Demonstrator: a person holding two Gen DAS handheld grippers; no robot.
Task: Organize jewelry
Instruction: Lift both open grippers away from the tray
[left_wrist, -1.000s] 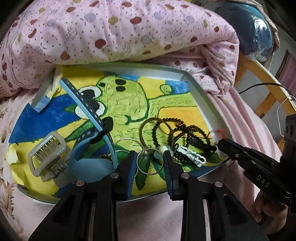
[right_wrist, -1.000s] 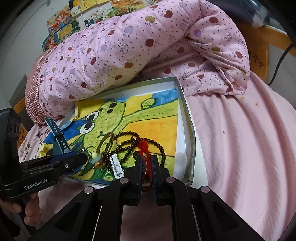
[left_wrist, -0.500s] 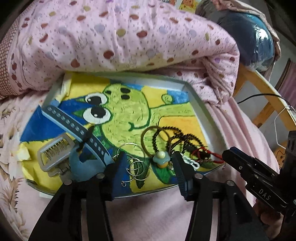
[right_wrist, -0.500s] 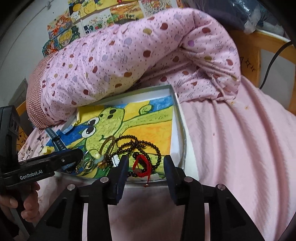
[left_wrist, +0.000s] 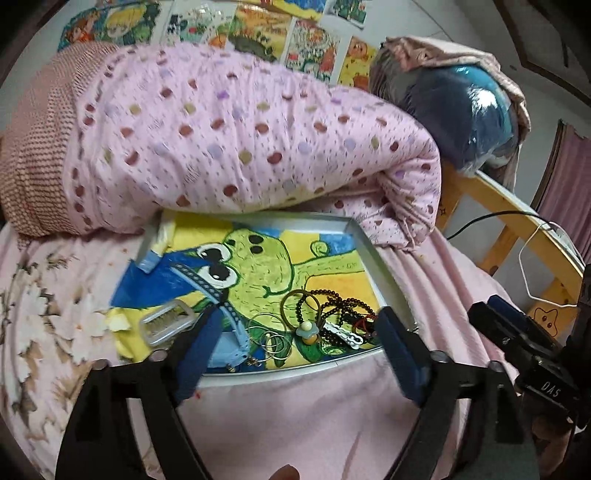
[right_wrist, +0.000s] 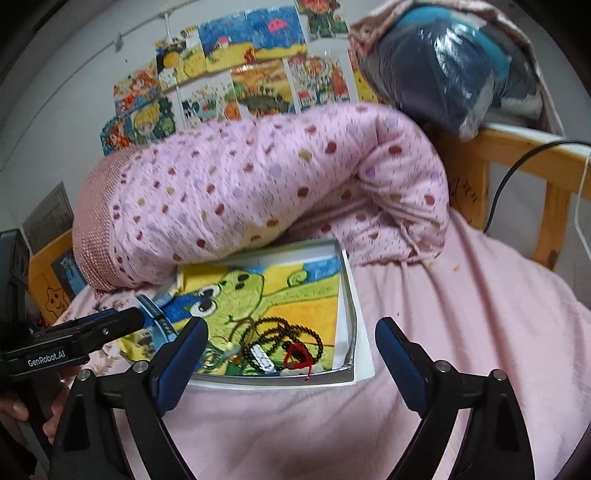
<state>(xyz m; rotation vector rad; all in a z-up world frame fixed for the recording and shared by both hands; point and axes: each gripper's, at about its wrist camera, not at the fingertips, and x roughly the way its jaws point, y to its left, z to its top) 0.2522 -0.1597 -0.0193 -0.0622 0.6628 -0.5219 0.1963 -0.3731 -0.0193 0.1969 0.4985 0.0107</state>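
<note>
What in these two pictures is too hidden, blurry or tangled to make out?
- Tray: its far edge lies under the spotted quilt, both views.
- Black bead strands: how many pieces is unclear, tangled and small, left view.
- Clear comb clip: partly behind the open left gripper.
- Red cord: its shape is too small, right view.

Soft even indoor light, glare on the plastic-wrapped bundle (left_wrist: 469, 118), motion blur, fisheye bending, dark vignetted corners
</note>
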